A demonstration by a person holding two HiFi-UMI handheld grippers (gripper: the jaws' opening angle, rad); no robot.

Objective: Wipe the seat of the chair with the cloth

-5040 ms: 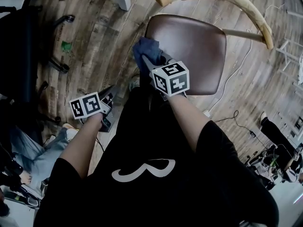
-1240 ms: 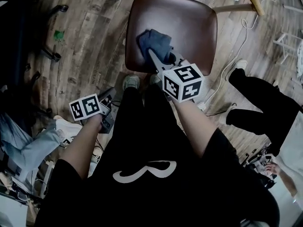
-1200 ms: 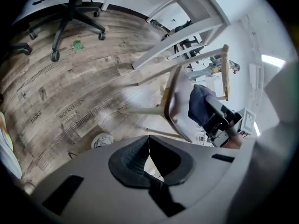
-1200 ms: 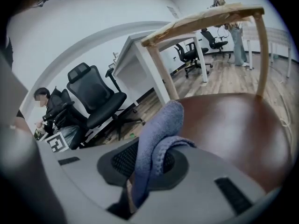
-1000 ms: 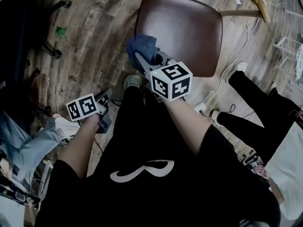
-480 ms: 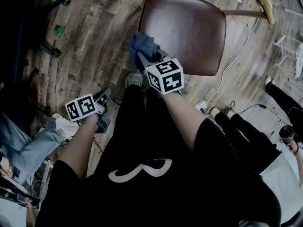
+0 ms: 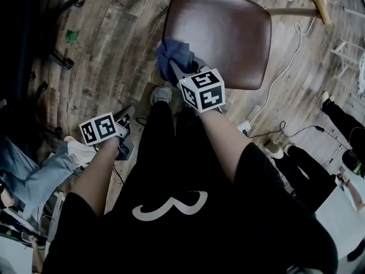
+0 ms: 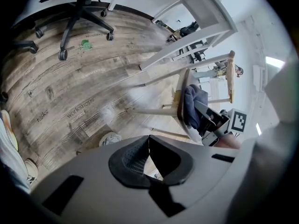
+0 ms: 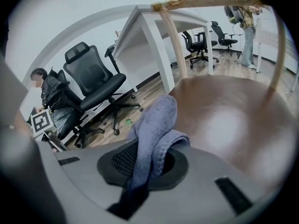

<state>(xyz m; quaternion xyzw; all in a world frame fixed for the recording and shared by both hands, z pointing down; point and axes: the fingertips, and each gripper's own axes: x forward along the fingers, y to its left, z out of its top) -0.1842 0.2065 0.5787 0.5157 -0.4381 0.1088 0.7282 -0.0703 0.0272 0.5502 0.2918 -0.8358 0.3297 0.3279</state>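
While the right gripper (image 7: 178, 67) clamps the cloth (image 7: 173, 51) at the seat (image 7: 228, 27) edge, the left gripper (image 8: 149, 146) (empty) has its jaws closed.

blue cloth (image 9: 156, 125) clamped in fingers (image 9: 122, 164), brown seat (image 9: 229, 120)

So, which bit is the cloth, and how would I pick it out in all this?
Find the glossy brown chair seat standing over the wooden floor. At its near left corner, the right gripper pinches the cloth between its jaws. The cloth is the only soft, bunched, blue-grey thing there, set against the smooth brown seat and the hard grey gripper.
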